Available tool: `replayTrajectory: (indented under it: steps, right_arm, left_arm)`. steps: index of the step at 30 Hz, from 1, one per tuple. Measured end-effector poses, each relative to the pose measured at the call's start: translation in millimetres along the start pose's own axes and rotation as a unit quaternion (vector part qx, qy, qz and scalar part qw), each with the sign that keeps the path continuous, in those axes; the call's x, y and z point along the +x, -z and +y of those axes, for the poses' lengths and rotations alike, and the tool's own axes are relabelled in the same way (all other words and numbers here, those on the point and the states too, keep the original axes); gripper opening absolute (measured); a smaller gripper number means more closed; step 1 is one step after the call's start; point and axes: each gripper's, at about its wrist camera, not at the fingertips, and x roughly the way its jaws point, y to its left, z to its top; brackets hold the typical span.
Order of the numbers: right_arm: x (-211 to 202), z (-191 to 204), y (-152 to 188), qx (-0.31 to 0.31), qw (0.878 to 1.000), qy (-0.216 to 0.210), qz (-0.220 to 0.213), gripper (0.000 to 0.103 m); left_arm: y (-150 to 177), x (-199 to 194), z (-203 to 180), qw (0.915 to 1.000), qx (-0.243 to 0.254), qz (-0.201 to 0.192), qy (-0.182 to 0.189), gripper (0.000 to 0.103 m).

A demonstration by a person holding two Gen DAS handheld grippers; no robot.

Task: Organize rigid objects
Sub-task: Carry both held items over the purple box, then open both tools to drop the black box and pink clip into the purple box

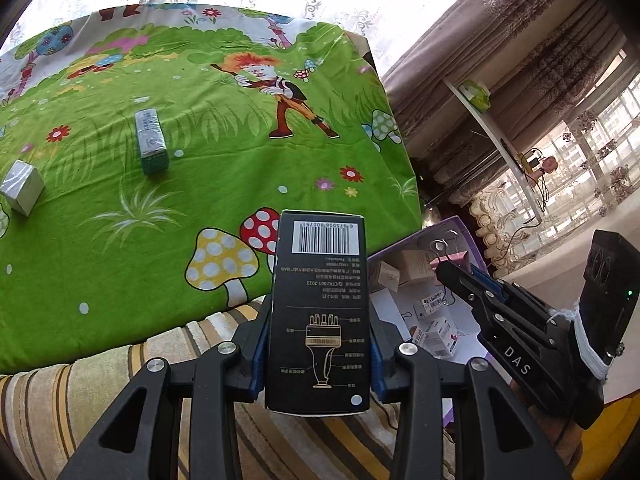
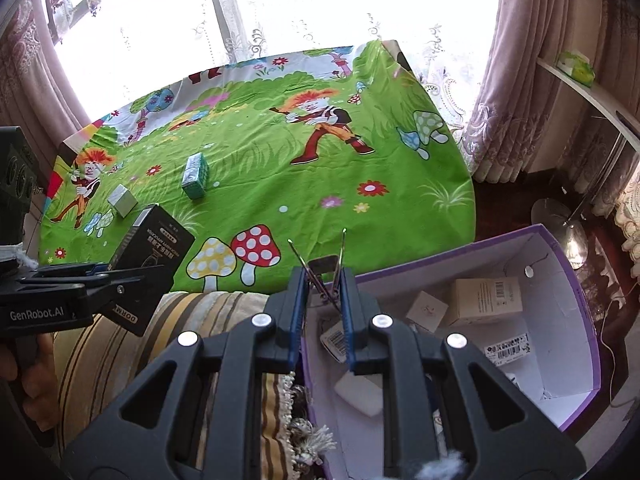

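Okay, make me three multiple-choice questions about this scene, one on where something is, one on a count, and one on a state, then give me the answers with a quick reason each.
1. Where does the purple-edged cardboard box stand?
A. On the green cartoon cloth
B. Off the cloth's edge, beside the striped rug
C. On the white shelf

2. How many small boxes lie on the green cartoon cloth?
A. Two
B. Four
C. None

3. What is the left gripper doing?
A. Open and empty
B. Shut on the black barcode box
C. Shut on a binder clip

Answers:
1 B, the box sits beyond the cloth's edge next to the striped rug.
2 A, only the teal box and the silver box lie there.
3 B, its fingers clamp the black barcode box.
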Motion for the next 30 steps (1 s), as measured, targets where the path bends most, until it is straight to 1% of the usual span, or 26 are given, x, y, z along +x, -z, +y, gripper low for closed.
replayTrajectory:
  steps: [4,10,13,15,17,18,23,28,30]
  right_arm:
    - [-6.9,-33.9,10.8,0.03,0.999,0.024,0.003,0.02]
    - [-19.9,-79.1,27.0,0.071,0.996,0.062,0.006,0.02]
    - [-26.4,-96.3,31.5,0.084,0.993,0.083,0.005,0.02]
    - [-29.5,-105.0,33.7,0.093,0.992,0.089,0.004,0.02]
    - [-31.9,-110.6,35.1,0.098,0.991,0.095,0.002,0.02]
    - [-32.6,-111.9,35.3,0.099,0.99,0.095,0.001,0.02]
    - [-33.2,-111.4,33.7,0.102,0.991,0.091,-0.003,0.021]
    - [-32.6,-108.6,32.0,0.099,0.991,0.089,-0.001,0.021]
    - [-33.4,-108.6,31.6,0.099,0.991,0.09,-0.001,0.024]
  left_arm:
    - [4.0,13.9,-24.1,0.9993,0.023,0.023,0.02,0.04]
    - [9.6,32.4,-58.0,0.996,0.049,0.052,0.053,0.04]
    - [12.2,38.7,-71.2,0.9939,0.062,0.063,0.066,0.04]
    - [14.4,42.3,-78.9,0.9924,0.072,0.068,0.073,0.04]
    - [16.3,44.9,-85.3,0.9905,0.079,0.074,0.085,0.04]
    - [17.0,45.8,-87.3,0.9898,0.081,0.076,0.09,0.042]
    - [15.8,46.7,-84.3,0.9901,0.074,0.078,0.09,0.049]
    - [16.9,43.9,-81.3,0.9903,0.071,0.077,0.091,0.05]
    - [16.4,43.3,-80.8,0.9903,0.071,0.076,0.092,0.05]
